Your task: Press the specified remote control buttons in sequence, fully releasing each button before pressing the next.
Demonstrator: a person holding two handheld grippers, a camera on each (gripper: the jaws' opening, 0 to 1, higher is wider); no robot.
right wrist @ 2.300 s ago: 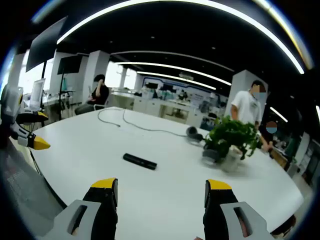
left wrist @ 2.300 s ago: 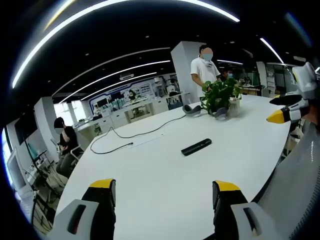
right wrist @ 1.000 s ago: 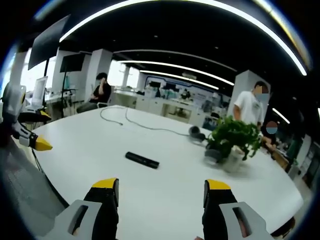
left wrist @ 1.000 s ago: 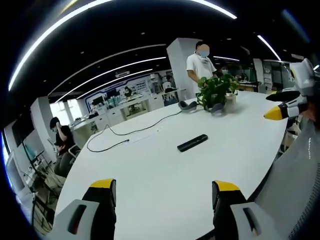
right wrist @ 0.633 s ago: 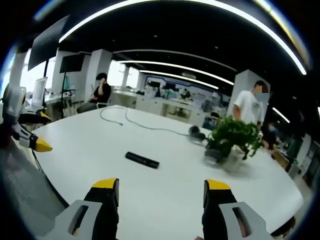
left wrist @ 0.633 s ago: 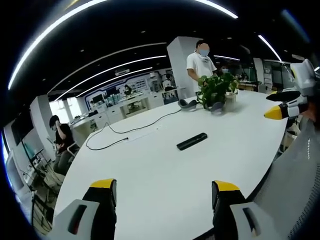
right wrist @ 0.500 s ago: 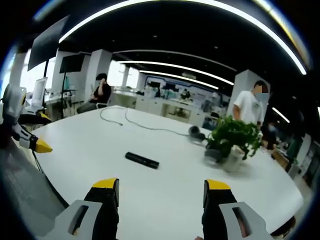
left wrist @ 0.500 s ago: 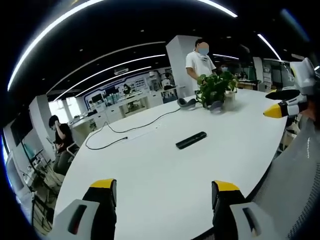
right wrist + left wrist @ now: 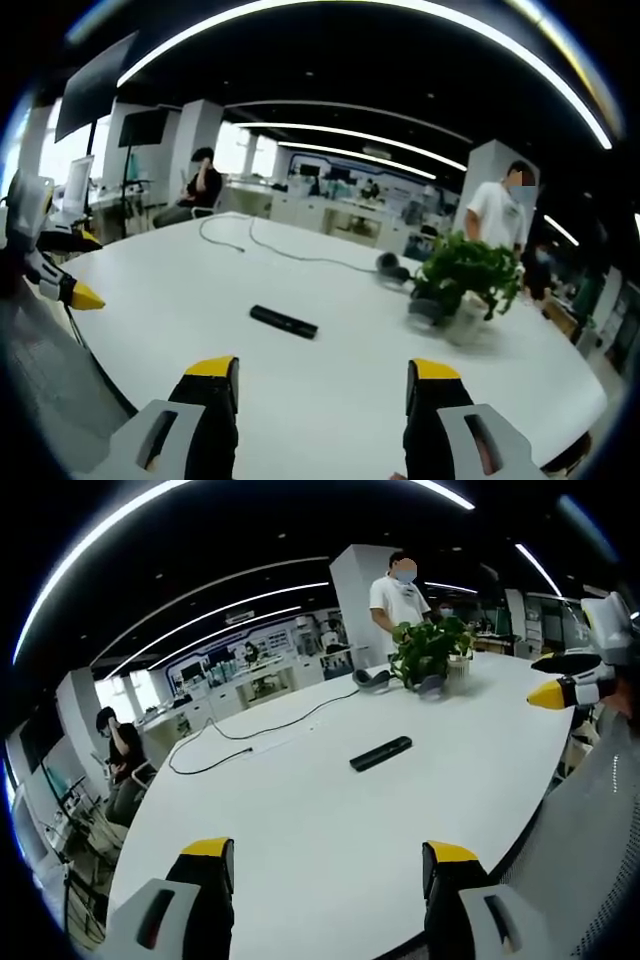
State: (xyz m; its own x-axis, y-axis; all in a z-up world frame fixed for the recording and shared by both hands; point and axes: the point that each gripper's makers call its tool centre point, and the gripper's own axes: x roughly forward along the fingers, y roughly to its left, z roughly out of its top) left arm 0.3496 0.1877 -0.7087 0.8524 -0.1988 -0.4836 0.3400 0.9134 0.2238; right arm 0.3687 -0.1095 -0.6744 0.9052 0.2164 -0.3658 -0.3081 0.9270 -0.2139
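A slim black remote control (image 9: 381,753) (image 9: 284,321) lies flat near the middle of a large white table (image 9: 300,820) (image 9: 330,380). My left gripper (image 9: 325,855) hangs open above the table's near edge, well short of the remote, with nothing between its yellow-tipped jaws. My right gripper (image 9: 323,373) is also open and empty, short of the remote from the other side. The right gripper's yellow tip (image 9: 552,692) shows at the right of the left gripper view. The left gripper's yellow tip (image 9: 80,293) shows at the left of the right gripper view.
A potted green plant (image 9: 430,652) (image 9: 462,275) and grey headphones (image 9: 371,678) (image 9: 388,265) stand at the table's far end. A black cable (image 9: 240,735) (image 9: 270,250) trails across the table. A person in a white shirt (image 9: 392,598) (image 9: 495,215) stands behind the plant; another person (image 9: 118,760) (image 9: 195,190) sits beyond.
The left gripper view has drifted slightly, so the remote and plant sit a little higher and further left in it. The right gripper view is almost unchanged. Both grippers stay open.
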